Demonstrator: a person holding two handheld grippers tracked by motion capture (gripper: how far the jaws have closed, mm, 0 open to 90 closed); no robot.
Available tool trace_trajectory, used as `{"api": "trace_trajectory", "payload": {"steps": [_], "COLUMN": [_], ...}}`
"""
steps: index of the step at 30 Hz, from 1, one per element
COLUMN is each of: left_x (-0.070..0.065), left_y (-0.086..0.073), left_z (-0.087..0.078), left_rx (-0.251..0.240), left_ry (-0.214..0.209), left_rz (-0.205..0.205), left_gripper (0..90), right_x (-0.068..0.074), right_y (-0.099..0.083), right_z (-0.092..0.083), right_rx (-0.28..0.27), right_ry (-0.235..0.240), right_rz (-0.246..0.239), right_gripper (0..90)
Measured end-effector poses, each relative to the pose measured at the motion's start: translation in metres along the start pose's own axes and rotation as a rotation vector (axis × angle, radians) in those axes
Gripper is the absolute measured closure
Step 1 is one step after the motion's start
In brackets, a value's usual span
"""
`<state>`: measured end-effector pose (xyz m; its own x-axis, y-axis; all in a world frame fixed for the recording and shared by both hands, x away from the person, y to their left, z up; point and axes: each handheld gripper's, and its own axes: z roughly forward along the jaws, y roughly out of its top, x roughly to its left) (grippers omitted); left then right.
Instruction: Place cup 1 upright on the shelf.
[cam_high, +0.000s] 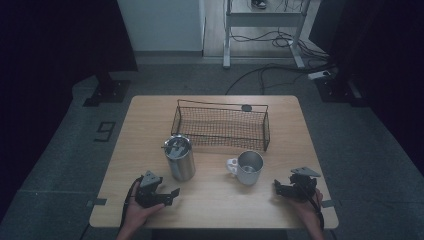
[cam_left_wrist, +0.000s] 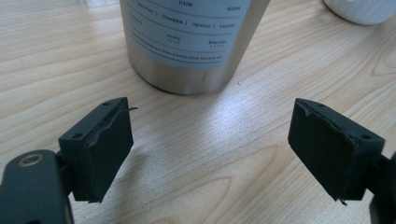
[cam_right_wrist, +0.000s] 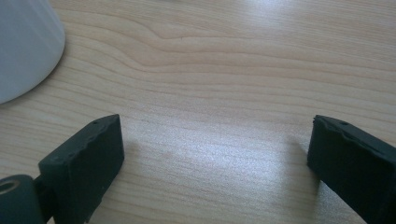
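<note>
Left tongs (cam_left_wrist: 210, 154) wide over bare wood, steel canister (cam_left_wrist: 191, 42) just ahead, right tongs (cam_right_wrist: 215, 163) wide, mug (cam_right_wrist: 25, 46) beside.

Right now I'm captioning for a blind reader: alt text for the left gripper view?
A steel canister with a printed label stands on a wooden table, just beyond two black fingers spread wide with nothing between them.
</note>
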<state>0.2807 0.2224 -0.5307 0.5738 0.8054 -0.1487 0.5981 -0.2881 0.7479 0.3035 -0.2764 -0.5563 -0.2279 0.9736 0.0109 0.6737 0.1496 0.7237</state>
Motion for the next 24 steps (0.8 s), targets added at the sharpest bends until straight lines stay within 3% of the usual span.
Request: {"api": "trace_trajectory", "payload": {"steps": [9,24], "left_x": [0.002,-0.001], "left_y": [0.006,0.017], "left_z": [-0.011,-0.022], "left_rx": [-0.041,-0.083], "left_ry": [0.019,0.024], "left_rz": [-0.028,-0.030], "left_gripper": [14.1,13.8], "right_x": [0.000,-0.001], "right_y": [0.000,-0.001], "right_z": [0.000,-0.001], "right_rx": [0.002,-0.004], "right_ry": [0.000,0.004], "right_rz": [0.003,-0.001], "right_gripper": [3.7,4.7]}}
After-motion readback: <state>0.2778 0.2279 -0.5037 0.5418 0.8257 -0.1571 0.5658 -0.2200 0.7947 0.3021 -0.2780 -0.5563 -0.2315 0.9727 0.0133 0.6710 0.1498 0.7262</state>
